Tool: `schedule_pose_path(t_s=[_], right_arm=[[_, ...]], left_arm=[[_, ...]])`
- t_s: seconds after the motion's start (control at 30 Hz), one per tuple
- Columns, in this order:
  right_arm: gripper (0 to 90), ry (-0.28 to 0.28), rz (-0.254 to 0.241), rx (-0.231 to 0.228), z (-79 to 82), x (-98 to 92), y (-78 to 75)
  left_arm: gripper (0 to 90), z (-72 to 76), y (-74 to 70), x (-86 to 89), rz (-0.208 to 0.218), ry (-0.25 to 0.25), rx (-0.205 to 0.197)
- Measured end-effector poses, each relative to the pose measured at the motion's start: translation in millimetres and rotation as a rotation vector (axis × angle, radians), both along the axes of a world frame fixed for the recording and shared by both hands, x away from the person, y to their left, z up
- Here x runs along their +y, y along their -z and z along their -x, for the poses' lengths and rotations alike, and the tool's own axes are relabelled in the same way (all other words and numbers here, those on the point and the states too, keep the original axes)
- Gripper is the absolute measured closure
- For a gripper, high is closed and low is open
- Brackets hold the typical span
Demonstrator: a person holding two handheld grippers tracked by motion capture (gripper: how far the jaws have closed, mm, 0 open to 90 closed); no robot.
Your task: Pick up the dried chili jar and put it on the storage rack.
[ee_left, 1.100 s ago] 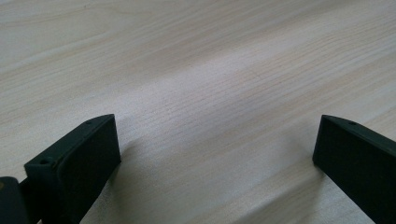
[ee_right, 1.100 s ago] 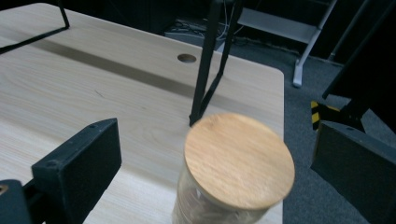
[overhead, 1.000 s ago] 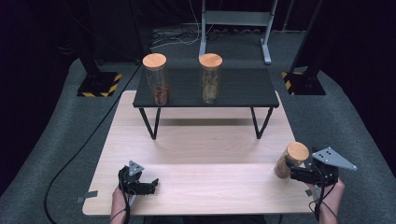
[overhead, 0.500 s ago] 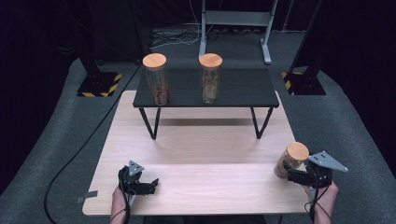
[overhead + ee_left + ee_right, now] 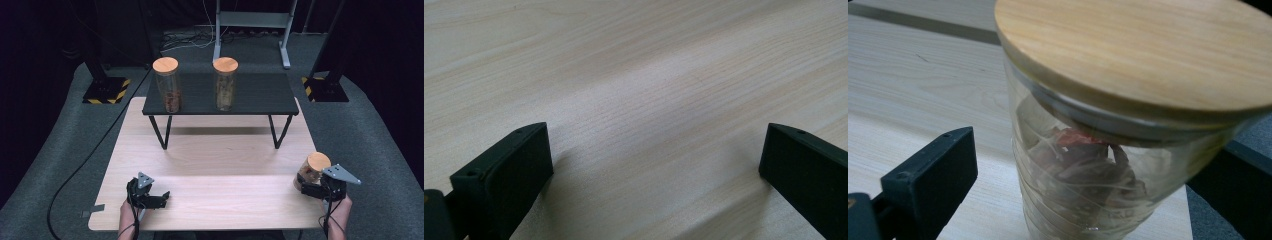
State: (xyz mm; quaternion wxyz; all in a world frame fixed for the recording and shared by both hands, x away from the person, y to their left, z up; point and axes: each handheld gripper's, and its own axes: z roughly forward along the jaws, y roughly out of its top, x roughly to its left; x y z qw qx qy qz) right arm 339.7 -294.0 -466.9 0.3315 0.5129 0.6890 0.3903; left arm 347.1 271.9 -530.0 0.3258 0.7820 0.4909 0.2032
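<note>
A big wooden table (image 5: 215, 165) fills the middle of the high view. It is pale and mostly bare, so there is lots of room to work. On its far part stands a small black shelf (image 5: 260, 100) on thin legs. Two tall glass jars with wooden lids stand up straight on the shelf, one at the upper left (image 5: 167, 84) and one just right of it (image 5: 225, 83). There is free room on the shelf to the right of them, maybe for one more jar.

That third jar (image 5: 312, 172) is at the lower right of the high view, near the table's right edge. It has the same wooden lid (image 5: 1143, 55) and brown and red bits inside. It looks a little tipped. The right gripper (image 5: 320, 190) has its jaws apart on both sides of the jar, and the left jaw is not touching the glass. The far side is hidden, so it looks ready to grab but not squeezing yet.

The left gripper (image 5: 156, 198) sits at the lower left, low over bare wood. Its jaws are wide apart and hold nothing. It seems to be waiting its turn.
</note>
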Motion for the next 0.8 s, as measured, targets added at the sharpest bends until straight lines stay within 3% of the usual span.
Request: schedule_pose_path(t_s=[0.6, 0.8], right_arm=[[0.0, 0.024, 0.016, -0.025, -8.4, 3.8, 10.9], [0.0, 0.019, -0.007, -0.030, -9.8, 2.1, 12.6]], left_arm=[[0.0, 0.0, 0.0, 0.0, 0.000, 0.000, 0.000], [0.0, 0.0, 0.0, 0.0, 0.000, 0.000, 0.000]])
